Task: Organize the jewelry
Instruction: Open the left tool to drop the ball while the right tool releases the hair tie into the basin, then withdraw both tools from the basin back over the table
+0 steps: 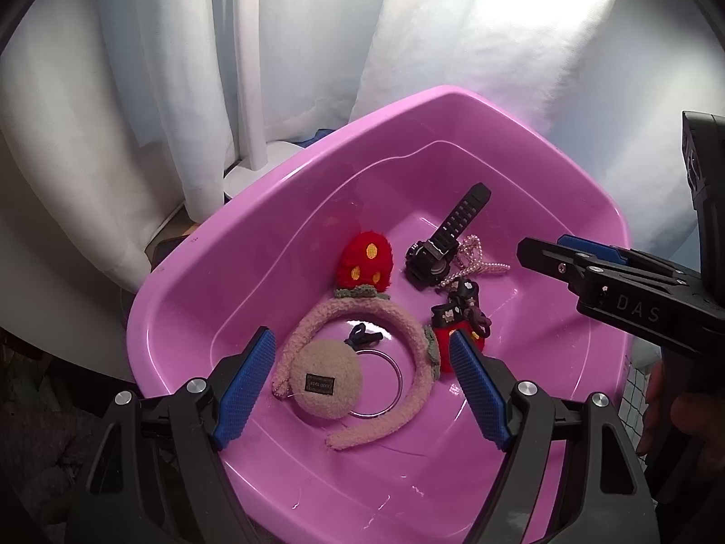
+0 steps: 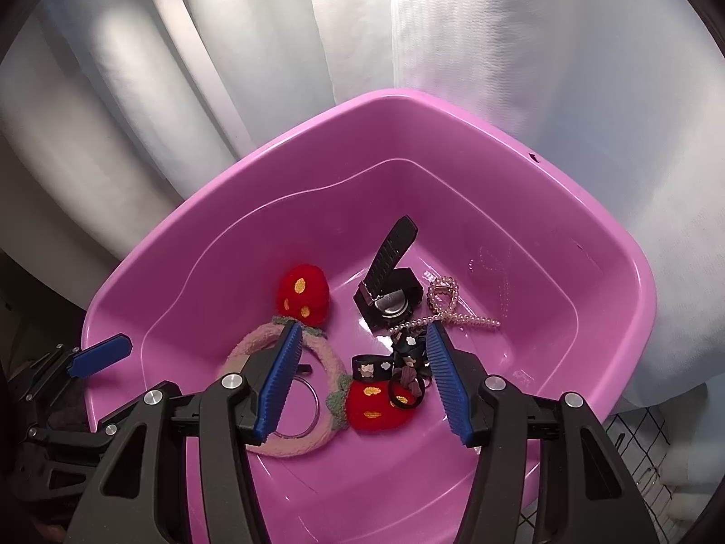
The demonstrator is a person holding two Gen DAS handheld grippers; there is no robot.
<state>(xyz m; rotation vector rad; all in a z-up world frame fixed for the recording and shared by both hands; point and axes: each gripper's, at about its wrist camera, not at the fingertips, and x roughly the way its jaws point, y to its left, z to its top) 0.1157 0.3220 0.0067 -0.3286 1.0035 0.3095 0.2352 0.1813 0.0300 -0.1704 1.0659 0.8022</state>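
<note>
Pink plastic basin [image 1: 190,281] holds all items. At left, plush headband [image 1: 408,412] with red strawberry pompoms: light, soft, compressible; best pinched across the padded band. Beige pompom [image 1: 324,378] lies on a metal ring [image 1: 396,374], which is thin, stiff and slippery. Centre, black watch [image 1: 430,260]: rigid, heavier; take by the strap. Right, bead strand [image 1: 476,258]: limp, fragile. Left hand-held gripper [image 1: 362,390] spread, empty, above the headband; right hand-held gripper [image 2: 362,376] spread, nothing pinched

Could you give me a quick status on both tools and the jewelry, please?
Left tool and right tool open, empty, over the pink basin. Watch, pearl strand, plush headband inside. Nothing blocking.
</note>
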